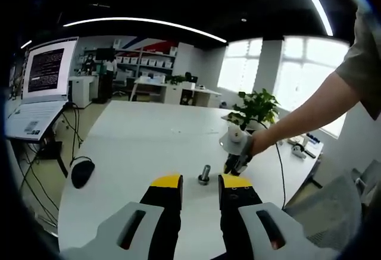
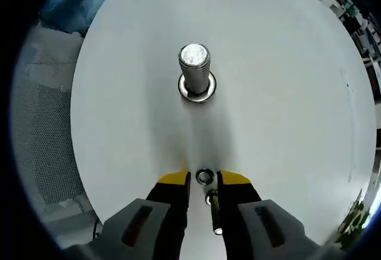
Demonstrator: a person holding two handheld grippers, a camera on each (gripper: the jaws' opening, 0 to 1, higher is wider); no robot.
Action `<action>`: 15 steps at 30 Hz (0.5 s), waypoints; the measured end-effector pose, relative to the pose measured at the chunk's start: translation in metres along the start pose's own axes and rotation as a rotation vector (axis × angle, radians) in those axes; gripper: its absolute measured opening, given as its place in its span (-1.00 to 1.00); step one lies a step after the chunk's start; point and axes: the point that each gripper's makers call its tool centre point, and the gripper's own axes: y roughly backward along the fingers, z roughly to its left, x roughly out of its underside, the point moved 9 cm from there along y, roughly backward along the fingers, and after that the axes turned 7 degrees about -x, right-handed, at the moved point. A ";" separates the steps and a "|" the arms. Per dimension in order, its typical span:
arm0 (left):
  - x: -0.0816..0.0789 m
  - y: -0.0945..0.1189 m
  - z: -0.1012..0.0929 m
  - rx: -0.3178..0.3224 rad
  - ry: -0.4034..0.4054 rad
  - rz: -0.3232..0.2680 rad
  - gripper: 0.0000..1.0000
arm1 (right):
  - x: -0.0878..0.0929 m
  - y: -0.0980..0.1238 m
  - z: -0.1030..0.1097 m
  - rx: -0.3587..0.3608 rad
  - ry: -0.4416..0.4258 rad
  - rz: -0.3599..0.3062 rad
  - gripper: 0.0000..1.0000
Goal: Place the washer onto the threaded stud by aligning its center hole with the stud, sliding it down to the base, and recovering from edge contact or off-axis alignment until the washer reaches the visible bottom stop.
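Note:
In the right gripper view a small metal washer point(image 2: 204, 177) sits face-on between the yellow tips of my right gripper point(image 2: 204, 179). The jaws are drawn in close on both its sides, shut on it. The threaded stud point(image 2: 194, 69) stands upright on its round base beyond the tips, apart from the washer. In the left gripper view the same stud point(image 1: 204, 174) stands just ahead of my open left gripper point(image 1: 200, 184), which has nothing between its jaws. A person's hand holds the right gripper point(image 1: 236, 163) low over the table, just right of the stud.
A round white table point(image 1: 143, 141) carries the stud. A black mouse point(image 1: 82, 172) lies near its left edge. A laptop point(image 1: 41, 87) stands at far left and a potted plant point(image 1: 257, 108) at the back right. A grey mesh chair point(image 2: 47, 147) is beside the table.

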 end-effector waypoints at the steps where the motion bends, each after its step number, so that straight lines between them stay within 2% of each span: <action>1: 0.000 0.000 0.000 0.001 0.000 0.002 -0.56 | 0.000 0.000 0.000 -0.003 0.008 0.011 -0.59; 5: 0.000 0.000 -0.001 0.004 0.003 -0.002 -0.56 | -0.001 -0.001 0.005 0.008 0.077 0.057 -0.59; 15: 0.000 0.000 0.000 0.006 0.008 -0.002 -0.56 | -0.002 -0.001 0.003 0.014 0.076 0.083 -0.70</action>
